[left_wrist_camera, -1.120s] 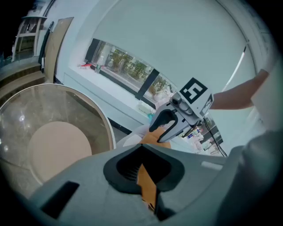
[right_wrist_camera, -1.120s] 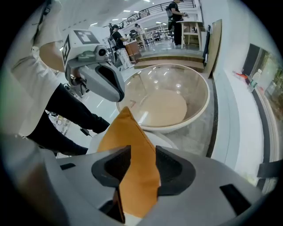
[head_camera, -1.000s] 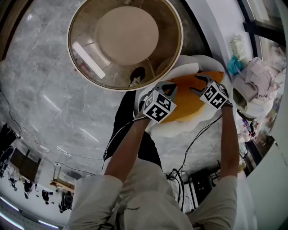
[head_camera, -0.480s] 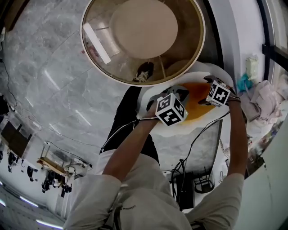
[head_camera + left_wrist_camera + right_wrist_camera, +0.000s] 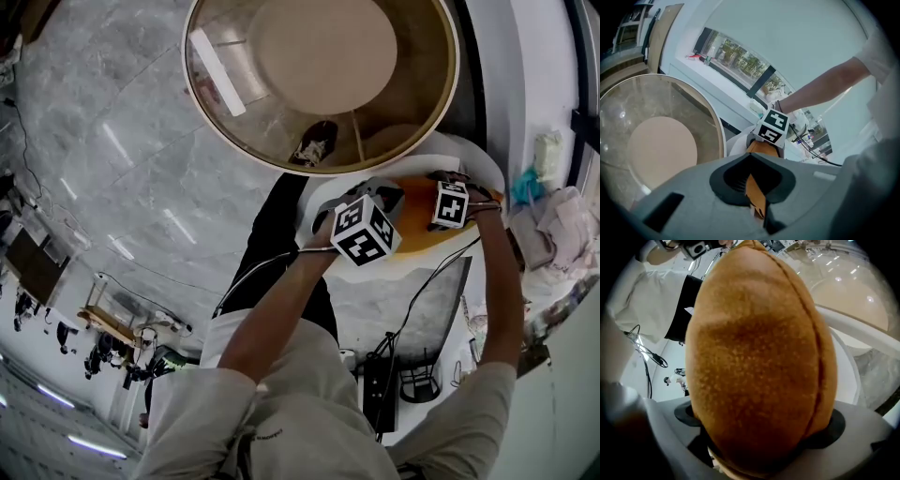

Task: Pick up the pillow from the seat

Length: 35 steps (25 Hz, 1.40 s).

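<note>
An orange pillow (image 5: 419, 232) lies on the white seat (image 5: 472, 153), mostly hidden under both grippers. My left gripper (image 5: 382, 193) is shut on a thin fold of the pillow's edge (image 5: 756, 197), which runs between its jaws (image 5: 757, 206). My right gripper (image 5: 442, 180) sits at the pillow's far side. Its jaws are opening, and the pillow's bulging end (image 5: 754, 357) fills the wide gap between them (image 5: 759, 460). I cannot see the pads squeezing it. From the left gripper view, the right gripper's marker cube (image 5: 772, 128) stands just beyond the pillow.
A round glass-topped table (image 5: 323, 80) stands right against the seat's far side. Black cables (image 5: 412, 291) trail from the grippers over the floor. Cluttered cloths and bags (image 5: 553, 216) lie to the right. The person's legs are directly below.
The two grippers have drawn closer together over the pillow, and less of the orange shows between them. The right gripper now sits deeper over the pillow's end.
</note>
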Motion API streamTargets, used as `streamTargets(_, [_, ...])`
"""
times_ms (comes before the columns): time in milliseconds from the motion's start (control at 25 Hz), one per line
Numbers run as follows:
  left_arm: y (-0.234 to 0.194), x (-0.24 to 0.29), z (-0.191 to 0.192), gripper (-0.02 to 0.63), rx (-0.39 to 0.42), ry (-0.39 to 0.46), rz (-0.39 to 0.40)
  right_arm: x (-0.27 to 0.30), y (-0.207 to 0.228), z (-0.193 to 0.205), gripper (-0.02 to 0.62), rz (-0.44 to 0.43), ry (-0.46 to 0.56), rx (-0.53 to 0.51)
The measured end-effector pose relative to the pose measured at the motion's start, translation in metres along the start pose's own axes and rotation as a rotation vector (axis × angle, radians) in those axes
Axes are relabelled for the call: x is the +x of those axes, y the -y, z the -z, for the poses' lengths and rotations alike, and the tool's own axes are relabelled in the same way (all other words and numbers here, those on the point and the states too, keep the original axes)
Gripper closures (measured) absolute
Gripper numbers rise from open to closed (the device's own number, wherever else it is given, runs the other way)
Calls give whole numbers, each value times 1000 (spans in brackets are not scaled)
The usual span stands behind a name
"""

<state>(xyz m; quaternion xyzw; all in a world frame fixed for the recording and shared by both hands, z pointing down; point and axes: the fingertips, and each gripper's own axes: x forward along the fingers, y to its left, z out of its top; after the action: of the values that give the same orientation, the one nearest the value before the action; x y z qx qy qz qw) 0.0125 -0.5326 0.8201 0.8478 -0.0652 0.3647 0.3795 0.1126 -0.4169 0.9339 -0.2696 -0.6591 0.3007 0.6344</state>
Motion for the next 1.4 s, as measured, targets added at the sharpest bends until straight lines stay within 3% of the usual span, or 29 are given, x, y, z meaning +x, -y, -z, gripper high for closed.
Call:
streamTargets(400, [16, -7, 11, 597, 7, -6, 10, 3, -11, -12, 66, 88, 11, 29])
streamTargets(520, [26, -11, 14, 597, 35, -20, 17, 4, -26, -19, 186, 167, 32, 22])
streamTargets(680, [39, -16, 11, 597, 76, -10, 27, 5, -52, -18, 257, 265, 53, 55])
streamTargets(880, [36, -42, 20, 597, -6, 23, -38, 12, -83, -22, 335, 380, 88, 120])
streamTargets(1040, [50, -48, 34, 597, -24, 24, -58, 20, -110, -19, 353, 452, 91, 148])
streamTargets(1240, [91, -62, 42, 597, -39, 26, -9, 25, -148, -20, 357, 489, 79, 192])
streamTargets(1400, [119, -72, 55, 597, 29, 9, 0, 33, -174, -26, 357, 524, 89, 211])
